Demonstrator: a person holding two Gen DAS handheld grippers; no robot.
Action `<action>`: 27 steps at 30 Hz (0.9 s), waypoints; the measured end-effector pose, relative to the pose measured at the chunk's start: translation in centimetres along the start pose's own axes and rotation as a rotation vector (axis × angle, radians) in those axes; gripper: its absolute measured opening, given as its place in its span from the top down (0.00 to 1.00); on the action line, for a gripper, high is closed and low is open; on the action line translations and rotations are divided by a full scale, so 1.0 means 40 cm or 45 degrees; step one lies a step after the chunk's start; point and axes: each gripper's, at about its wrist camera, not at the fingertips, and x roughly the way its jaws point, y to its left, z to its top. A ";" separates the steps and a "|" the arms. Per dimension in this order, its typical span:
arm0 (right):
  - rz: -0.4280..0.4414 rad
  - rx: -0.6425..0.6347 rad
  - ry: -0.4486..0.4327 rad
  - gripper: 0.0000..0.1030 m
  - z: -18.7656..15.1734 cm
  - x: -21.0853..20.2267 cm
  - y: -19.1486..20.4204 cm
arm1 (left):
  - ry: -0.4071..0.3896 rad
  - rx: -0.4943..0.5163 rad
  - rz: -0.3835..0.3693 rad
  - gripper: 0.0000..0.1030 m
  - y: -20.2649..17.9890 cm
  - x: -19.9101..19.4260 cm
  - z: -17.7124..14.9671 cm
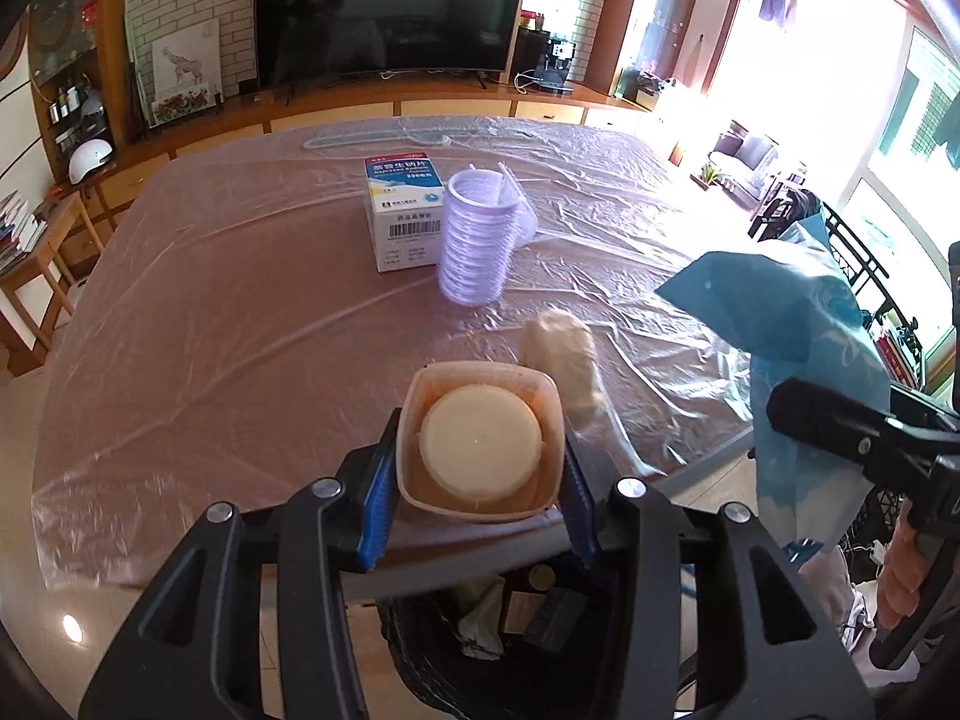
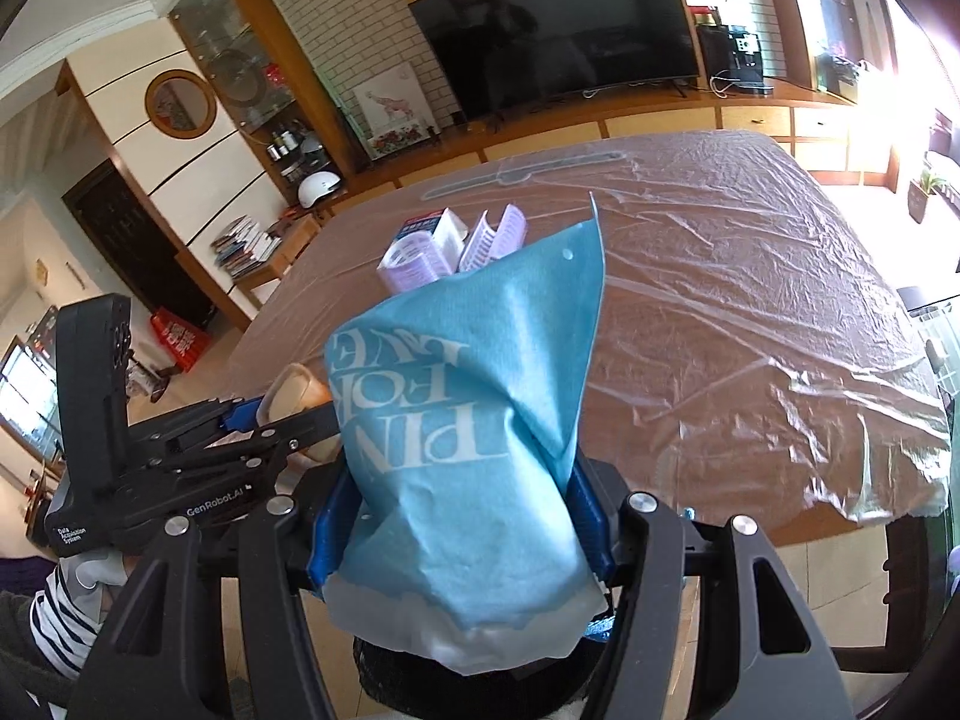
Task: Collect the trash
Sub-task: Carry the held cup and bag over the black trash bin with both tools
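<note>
My left gripper (image 1: 477,474) is shut on a greasy square plastic food container (image 1: 480,438) with a round white lid inside, held at the table's near edge above a black trash bin (image 1: 510,618). My right gripper (image 2: 459,516) is shut on a blue paper bag (image 2: 468,432) with white lettering; the bag also shows in the left wrist view (image 1: 792,324). A white and blue medicine box (image 1: 402,210), a stack of clear ribbed cups (image 1: 477,234) and a crumpled beige wrapper (image 1: 561,354) lie on the table.
The table (image 1: 210,330) is covered with wrinkled clear plastic sheet. The left gripper body (image 2: 150,474) sits left of the bag in the right wrist view. A TV cabinet (image 1: 390,102) stands behind the table; a small side table with books (image 1: 30,240) is at left.
</note>
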 end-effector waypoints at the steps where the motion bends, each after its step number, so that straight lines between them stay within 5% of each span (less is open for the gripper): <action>1: 0.009 -0.006 0.001 0.43 -0.010 -0.009 -0.002 | -0.001 0.000 0.004 0.54 -0.004 -0.005 -0.004; 14: 0.065 -0.055 0.038 0.43 -0.095 -0.067 0.018 | 0.011 -0.013 0.027 0.54 -0.048 -0.053 -0.085; 27: 0.003 -0.024 0.078 0.43 -0.156 -0.056 0.069 | 0.031 0.031 -0.030 0.54 -0.032 -0.072 -0.135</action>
